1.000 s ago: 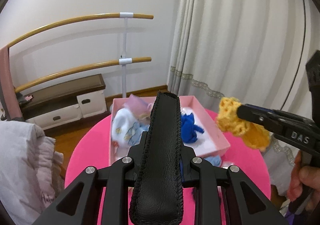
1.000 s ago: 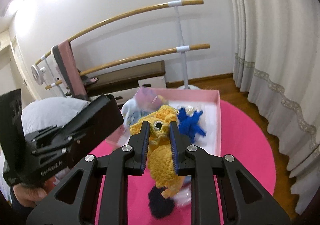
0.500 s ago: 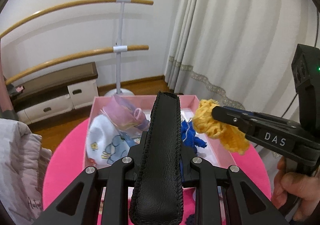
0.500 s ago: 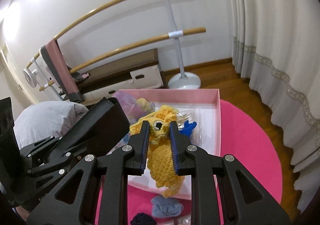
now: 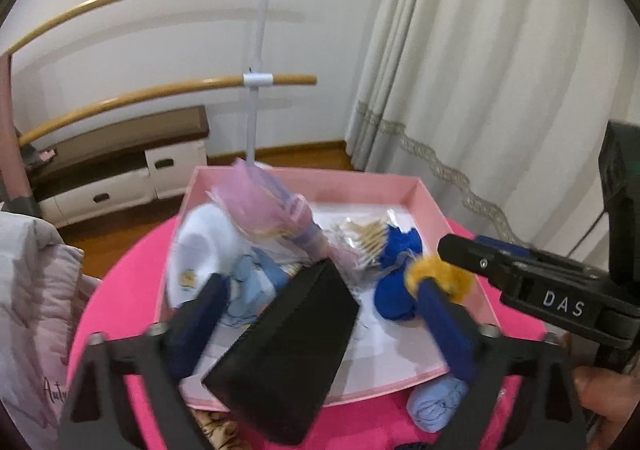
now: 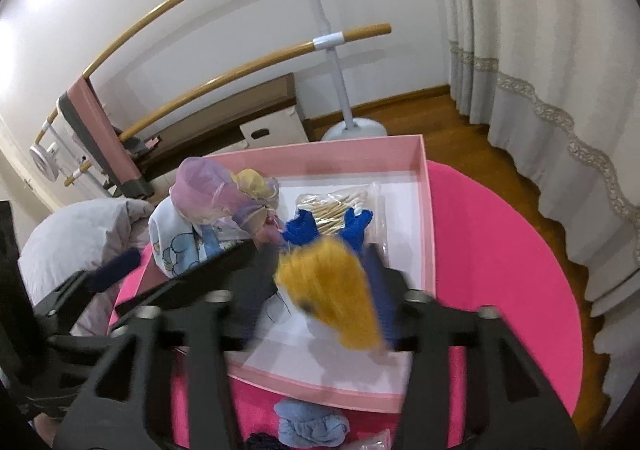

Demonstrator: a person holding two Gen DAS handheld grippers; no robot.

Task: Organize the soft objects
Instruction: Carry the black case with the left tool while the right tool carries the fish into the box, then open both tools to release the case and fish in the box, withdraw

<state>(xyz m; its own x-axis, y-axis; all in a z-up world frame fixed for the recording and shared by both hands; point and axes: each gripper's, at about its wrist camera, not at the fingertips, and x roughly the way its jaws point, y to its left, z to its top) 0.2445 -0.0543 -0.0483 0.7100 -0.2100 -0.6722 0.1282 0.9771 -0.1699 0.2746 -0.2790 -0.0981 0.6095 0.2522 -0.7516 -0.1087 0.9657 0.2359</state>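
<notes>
A pink box [image 5: 424,197] [image 6: 424,177] sits on a round pink table. My left gripper [image 5: 320,302] is open over the box, and a black leather case [image 5: 288,346] tips out from between its fingers. My right gripper [image 6: 320,282] is open too; the yellow crochet toy [image 6: 332,298] drops from it, blurred, over the box floor. That toy shows in the left wrist view [image 5: 440,278] beside a blue yarn toy [image 5: 396,282] [image 6: 304,228]. The box also holds a white printed cloth [image 5: 200,250], a pink mesh pouch [image 6: 208,189] and a bag of cotton swabs [image 6: 336,205].
A light blue cloth ball [image 6: 312,424] [image 5: 438,408] and a dark item lie on the table in front of the box. A grey-pink padded garment [image 5: 28,290] lies at left. Ballet barres [image 6: 240,61], a low bench and curtains [image 6: 540,49] stand behind.
Both grippers have opened over the box. The black case, held upright before, now tips out of the left gripper. The yellow toy is slipping from the right gripper.
</notes>
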